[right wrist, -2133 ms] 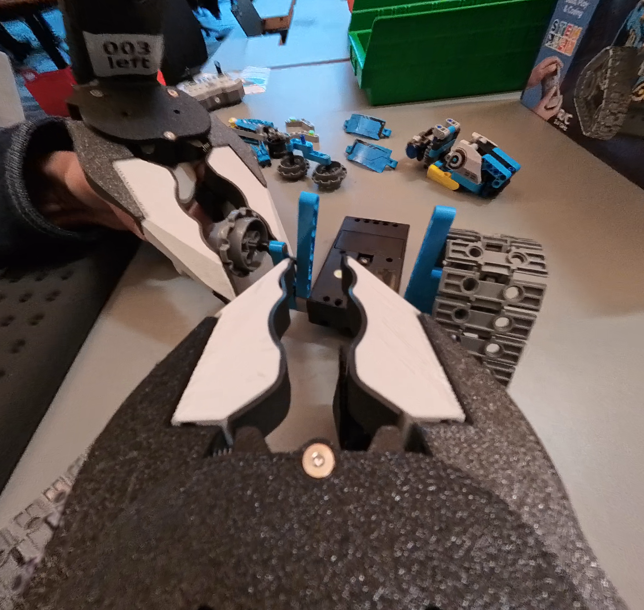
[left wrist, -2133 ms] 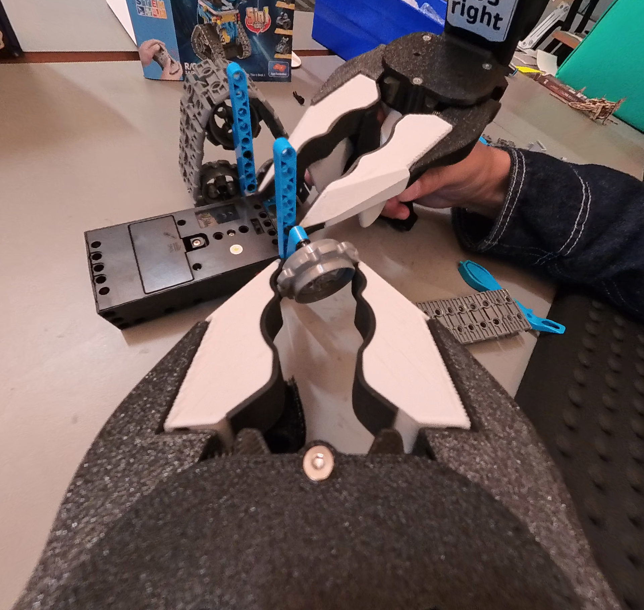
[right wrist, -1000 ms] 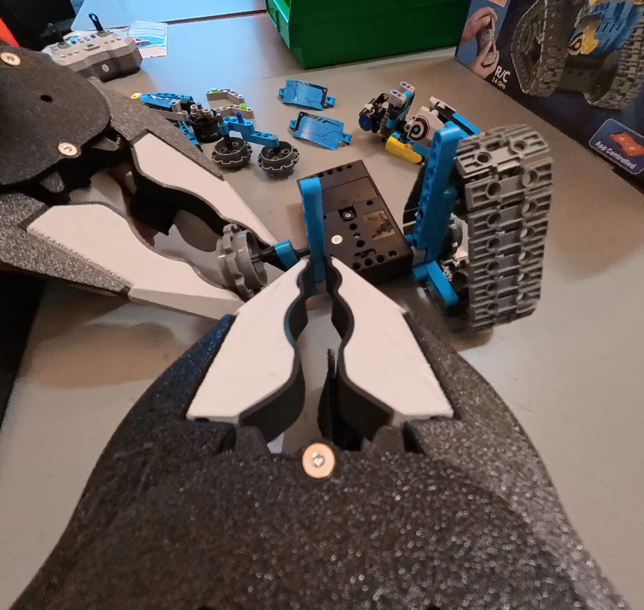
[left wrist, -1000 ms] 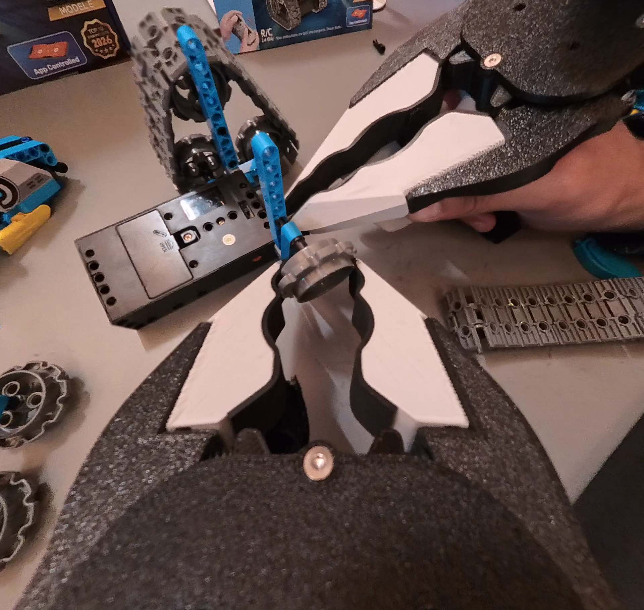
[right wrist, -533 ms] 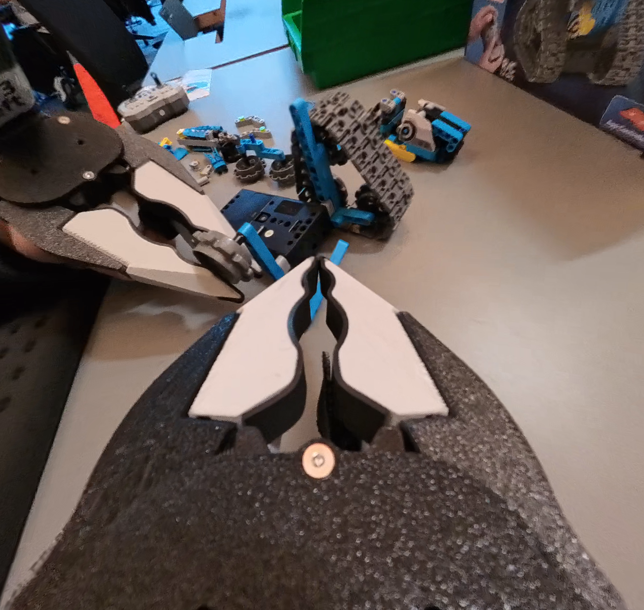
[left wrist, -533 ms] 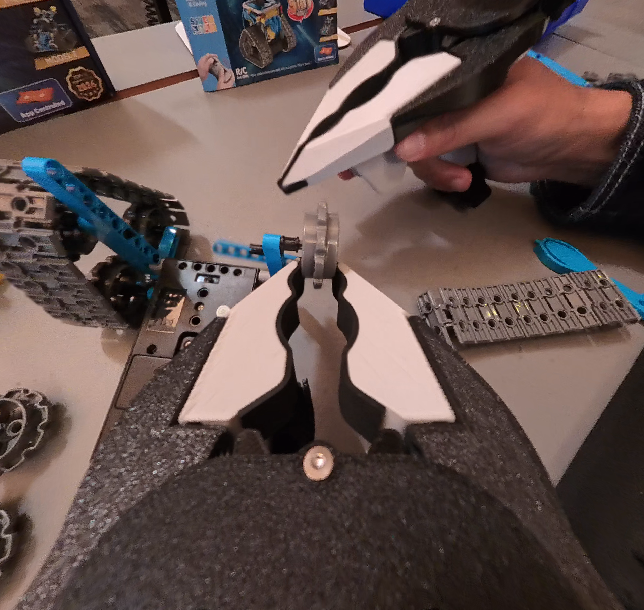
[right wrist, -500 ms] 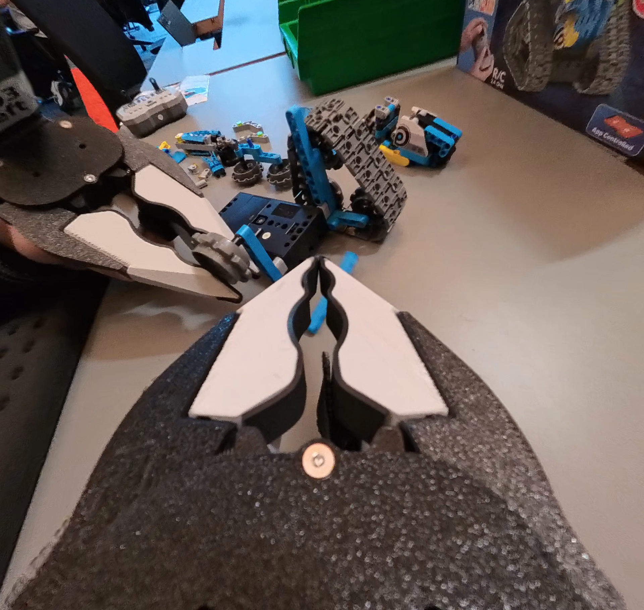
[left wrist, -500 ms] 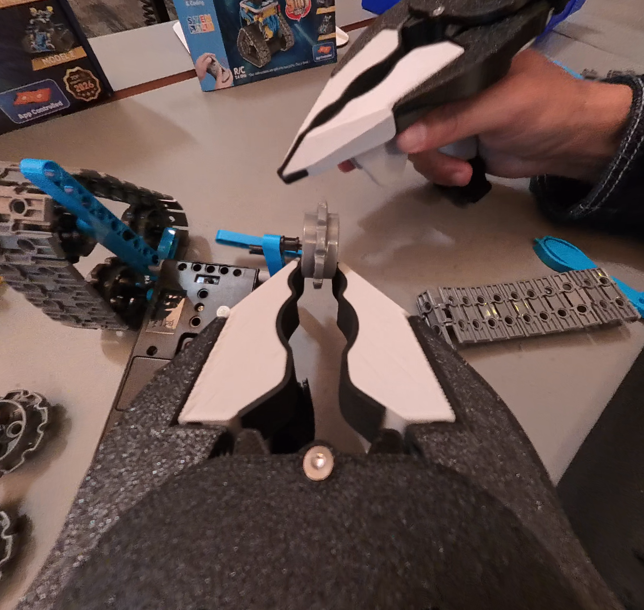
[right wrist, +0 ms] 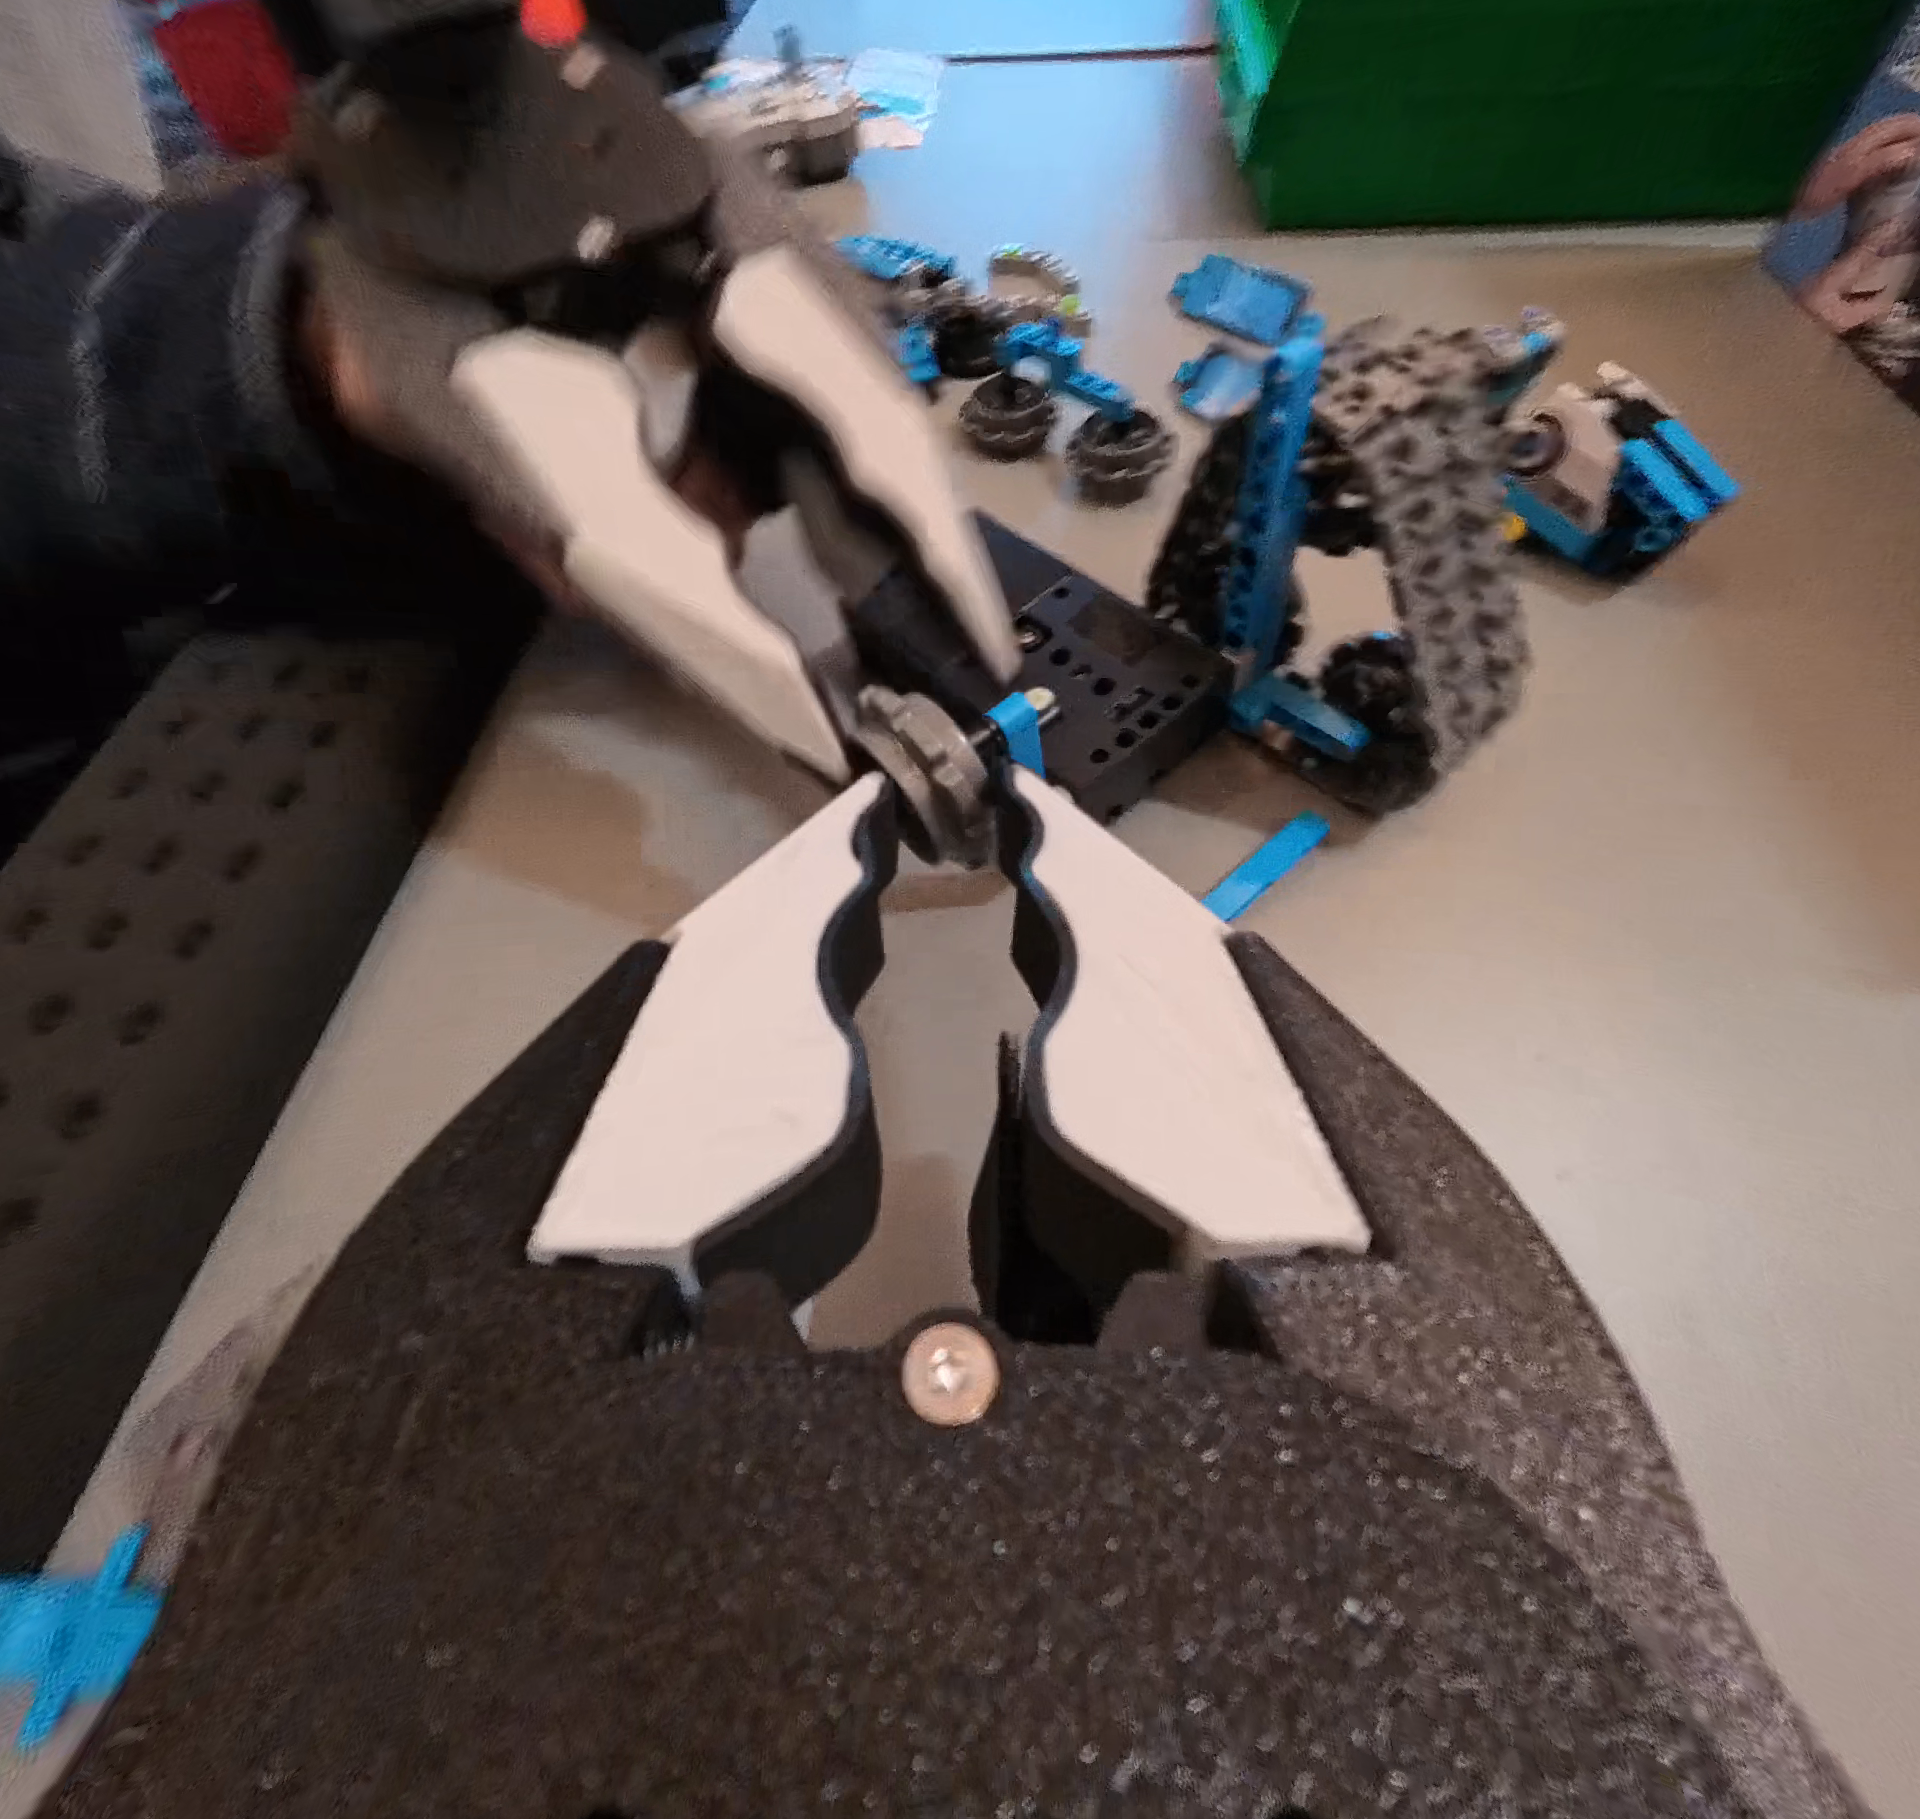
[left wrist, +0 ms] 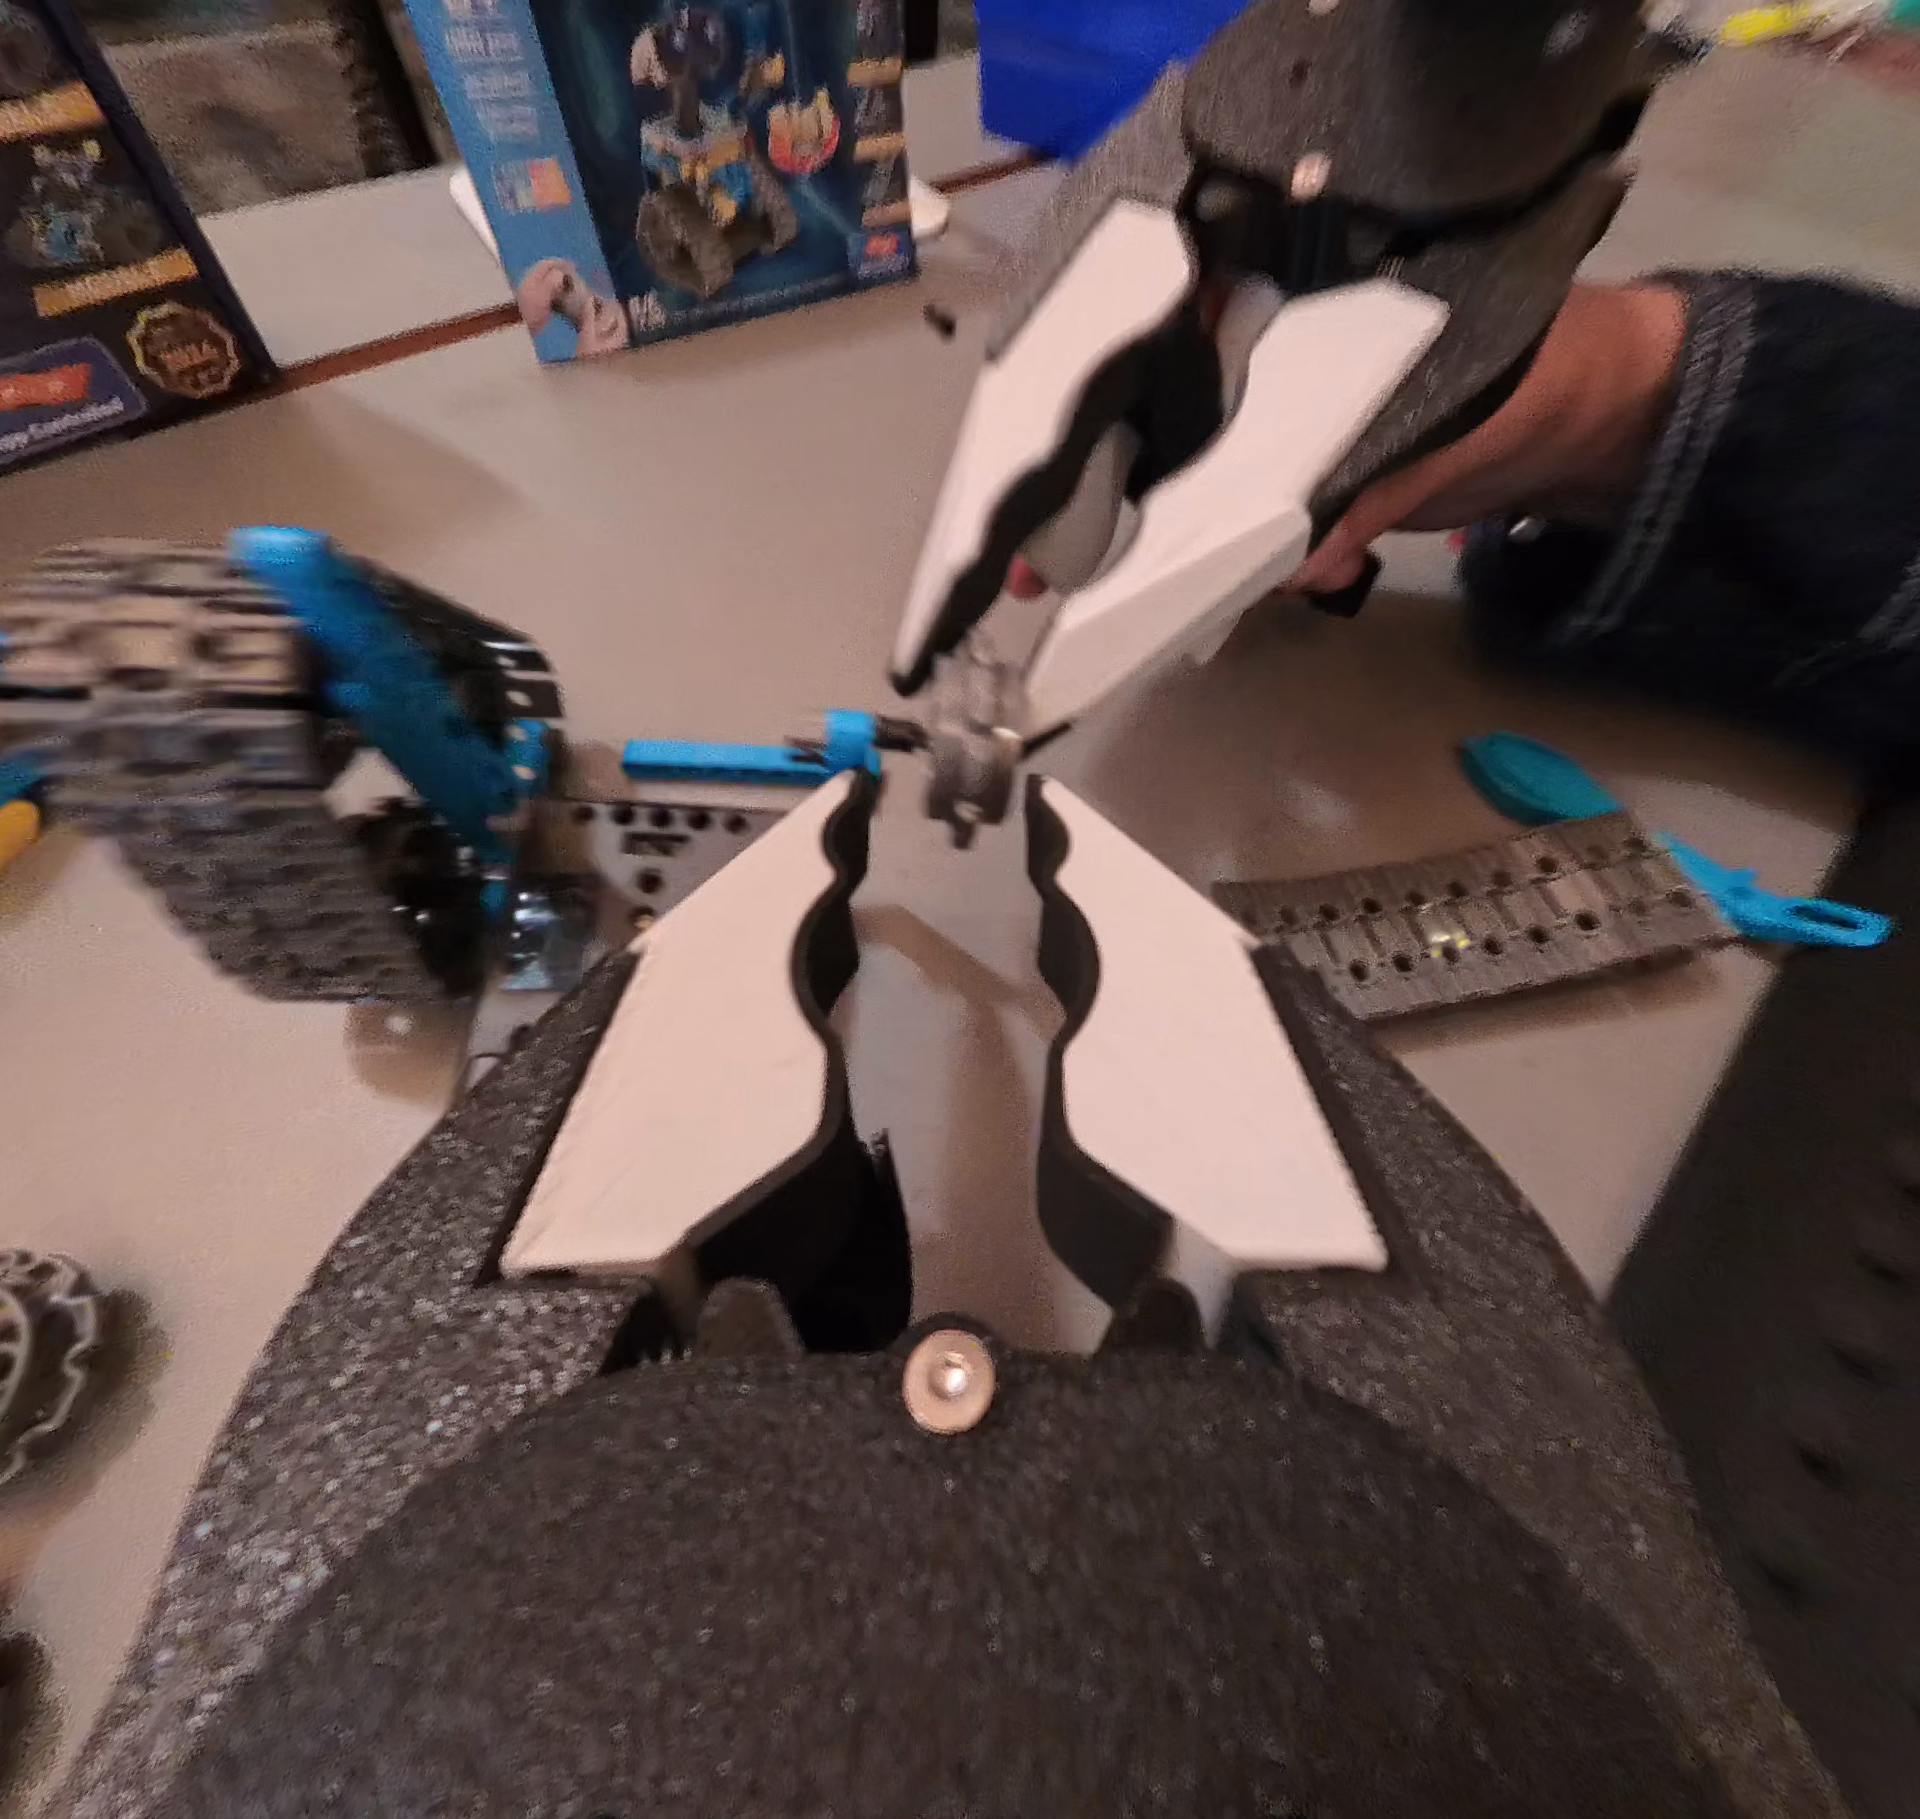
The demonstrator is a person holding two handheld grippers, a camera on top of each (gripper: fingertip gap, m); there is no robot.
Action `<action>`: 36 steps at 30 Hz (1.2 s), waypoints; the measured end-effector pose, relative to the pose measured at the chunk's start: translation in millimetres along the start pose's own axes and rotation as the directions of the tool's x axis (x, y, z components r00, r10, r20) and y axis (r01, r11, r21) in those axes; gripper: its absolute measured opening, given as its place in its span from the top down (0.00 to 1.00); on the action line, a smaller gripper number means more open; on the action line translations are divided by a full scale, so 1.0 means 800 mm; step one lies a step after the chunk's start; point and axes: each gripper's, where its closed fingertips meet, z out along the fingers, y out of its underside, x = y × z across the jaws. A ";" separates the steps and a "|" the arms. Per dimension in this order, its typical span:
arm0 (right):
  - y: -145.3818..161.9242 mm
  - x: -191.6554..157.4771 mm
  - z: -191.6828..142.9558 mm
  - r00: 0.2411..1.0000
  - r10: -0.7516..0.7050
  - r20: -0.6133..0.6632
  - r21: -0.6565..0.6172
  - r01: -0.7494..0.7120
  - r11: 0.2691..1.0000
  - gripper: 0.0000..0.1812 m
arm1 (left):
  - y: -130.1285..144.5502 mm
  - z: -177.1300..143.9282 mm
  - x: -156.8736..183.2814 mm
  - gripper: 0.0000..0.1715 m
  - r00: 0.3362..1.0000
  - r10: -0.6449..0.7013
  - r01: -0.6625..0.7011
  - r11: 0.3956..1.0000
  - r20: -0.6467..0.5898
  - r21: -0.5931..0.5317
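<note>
A grey gear wheel (left wrist: 966, 761) on a short black axle with a blue connector (left wrist: 847, 730) hangs just above the table. My right gripper (right wrist: 943, 790) is closed around the gear wheel (right wrist: 935, 793); in the left wrist view it (left wrist: 971, 694) comes down onto the gear from above. My left gripper (left wrist: 945, 782) is open, its fingers standing on either side of the gear with a gap. In the right wrist view the left gripper (right wrist: 920, 720) reaches in from the upper left. Both views are blurred.
A black battery box (left wrist: 644, 834) joined to a grey tracked assembly with blue beams (right wrist: 1403, 543) lies beyond the gear. A loose blue beam (right wrist: 1262, 865), a grey track strip (left wrist: 1455, 928), a blue tool (left wrist: 1538, 793), loose wheels (right wrist: 1112, 450), kit boxes (left wrist: 675, 107), a green bin (right wrist: 1558, 55) and a black mat (right wrist: 156, 886) are around. The grippers are tip to tip, or close to it.
My right gripper let go of the blue beam, swung over to the gear and closed around it. My left gripper opened off the gear. The tracked assembly tipped over earlier.
</note>
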 end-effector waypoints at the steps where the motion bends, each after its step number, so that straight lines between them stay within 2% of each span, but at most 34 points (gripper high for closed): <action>1: 0.005 -0.008 -0.006 0.999 -0.017 0.047 -0.008 0.018 1.000 0.92 | -0.010 -0.007 0.001 0.76 0.999 0.004 -0.004 1.000 -0.036 0.021; 2: 0.011 -0.013 -0.013 0.996 -0.024 0.084 -0.018 0.025 1.000 0.92 | -0.017 -0.011 0.004 0.73 0.996 0.027 -0.025 0.999 -0.081 0.020; 4: 0.024 -0.024 -0.028 0.987 -0.030 0.156 -0.030 0.035 0.999 0.92 | -0.024 -0.012 0.013 0.73 0.976 0.124 -0.130 0.991 -0.177 -0.023; 7: 0.033 -0.031 -0.051 0.971 0.055 0.231 -0.023 -0.051 0.998 0.92 | -0.010 0.014 0.034 0.77 0.893 0.289 -0.350 0.928 -0.345 -0.127; 9: 0.030 -0.016 -0.066 0.979 0.085 0.188 0.021 -0.091 0.996 0.91 | 0.001 0.040 0.040 0.77 0.847 0.329 -0.439 0.875 -0.417 -0.203; 12: 0.038 0.028 -0.091 0.985 0.172 -0.002 0.042 -0.172 0.984 0.86 | -0.007 0.080 0.036 0.80 0.825 0.404 -0.510 0.834 -0.395 -0.211; 14: 0.034 0.047 -0.119 0.966 0.235 -0.108 0.144 -0.218 0.965 0.78 | -0.014 0.103 0.023 0.83 0.826 0.461 -0.541 0.810 -0.325 -0.226; 16: 0.029 0.046 -0.142 0.942 0.302 -0.148 0.249 -0.260 0.933 0.72 | -0.025 0.112 0.024 0.86 0.820 0.489 -0.555 0.808 -0.298 -0.198; 18: 0.034 0.038 -0.145 0.924 0.323 -0.203 0.277 -0.262 0.924 0.68 | -0.031 0.115 0.028 0.90 0.817 0.493 -0.555 0.812 -0.299 -0.178; 20: 0.046 0.036 -0.131 0.911 0.294 -0.290 0.248 -0.225 0.942 0.63 | -0.032 0.118 0.030 0.93 0.810 0.501 -0.562 0.811 -0.304 -0.162; 22: 0.052 0.037 -0.111 0.912 0.251 -0.324 0.183 -0.200 0.963 0.62 | -0.033 0.119 0.033 0.94 0.811 0.489 -0.552 0.821 -0.321 -0.143; 24: 0.052 0.041 -0.094 0.912 0.267 -0.312 0.167 -0.224 0.960 0.66 | -0.034 0.117 0.037 0.94 0.813 0.475 -0.538 0.834 -0.335 -0.124; 26: 0.049 0.037 -0.085 0.924 0.260 -0.281 0.151 -0.225 0.962 0.76 | -0.034 0.116 0.037 0.95 0.812 0.484 -0.543 0.832 -0.326 -0.117; 28: 0.045 0.035 -0.086 0.932 0.222 -0.287 0.139 -0.189 0.972 0.76 | -0.035 0.112 0.036 0.95 0.820 0.477 -0.533 0.838 -0.317 -0.120; 32: 0.045 0.021 -0.084 0.956 0.200 -0.216 0.117 -0.178 0.977 0.77 | -0.032 0.102 0.045 0.95 0.831 0.429 -0.487 0.869 -0.355 -0.091; 36: 0.052 0.017 -0.080 0.946 0.286 -0.155 0.110 -0.272 0.956 0.77 | -0.025 0.100 0.045 0.95 0.852 0.374 -0.438 0.892 -0.366 -0.108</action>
